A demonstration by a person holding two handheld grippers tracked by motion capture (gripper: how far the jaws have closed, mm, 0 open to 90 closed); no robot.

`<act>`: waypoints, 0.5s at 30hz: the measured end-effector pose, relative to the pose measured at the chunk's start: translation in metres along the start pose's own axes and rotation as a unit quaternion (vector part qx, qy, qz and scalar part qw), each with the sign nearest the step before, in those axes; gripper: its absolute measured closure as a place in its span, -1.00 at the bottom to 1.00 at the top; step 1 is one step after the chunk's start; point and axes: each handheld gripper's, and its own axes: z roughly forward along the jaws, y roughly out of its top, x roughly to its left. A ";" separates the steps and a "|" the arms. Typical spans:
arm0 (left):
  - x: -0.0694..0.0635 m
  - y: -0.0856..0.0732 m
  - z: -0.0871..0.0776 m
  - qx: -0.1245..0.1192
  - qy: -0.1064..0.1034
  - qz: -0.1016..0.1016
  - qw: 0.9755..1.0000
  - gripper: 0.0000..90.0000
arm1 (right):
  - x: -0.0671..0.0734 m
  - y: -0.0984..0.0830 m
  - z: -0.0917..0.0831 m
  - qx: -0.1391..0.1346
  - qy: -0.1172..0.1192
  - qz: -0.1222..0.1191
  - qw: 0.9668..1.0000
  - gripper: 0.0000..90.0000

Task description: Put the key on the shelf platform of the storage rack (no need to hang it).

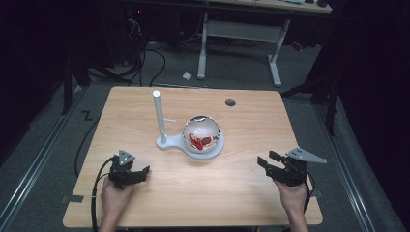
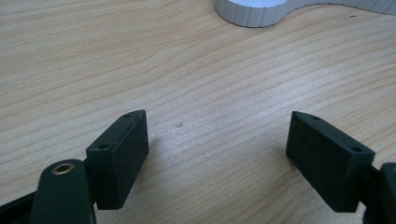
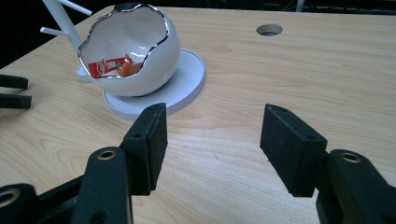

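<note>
A: What sits on the wooden table [image 1: 241,193]?

B: A white stand base [image 1: 170,143] near the middle, with an upright white post [image 1: 159,117] at its left end and a round plate at its right. On that plate rests a white egg-shaped bowl [image 1: 202,134] with a jagged silver rim. Inside lie red and orange small items [image 3: 114,66]; I cannot tell what they are.

A: And the 2 grippers?

B: The left gripper [image 1: 141,174] is at the near left, held by the left hand [image 1: 113,198]. Its jaws stand wide apart with bare wood between them, gripping nothing. The right gripper [image 1: 267,161] is at the near right in the right hand [image 1: 292,195], jaws also spread wide and empty, pointing toward the bowl.

A: Anything else?

B: A round hole [image 1: 230,102] in the tabletop, far right of the bowl.
</note>
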 end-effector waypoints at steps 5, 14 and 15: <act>0.000 0.000 0.000 0.000 0.000 0.000 1.000 -0.53 | 0.002 -0.006 0.006 0.006 0.004 0.001 1.000 -0.08; 0.000 0.000 0.000 0.000 0.000 0.000 1.000 -0.53 | 0.005 -0.017 0.016 0.020 0.006 0.005 1.000 -0.07; 0.000 0.000 0.000 0.000 0.000 0.000 1.000 -0.53 | 0.005 -0.018 0.017 0.020 0.007 0.007 1.000 -0.07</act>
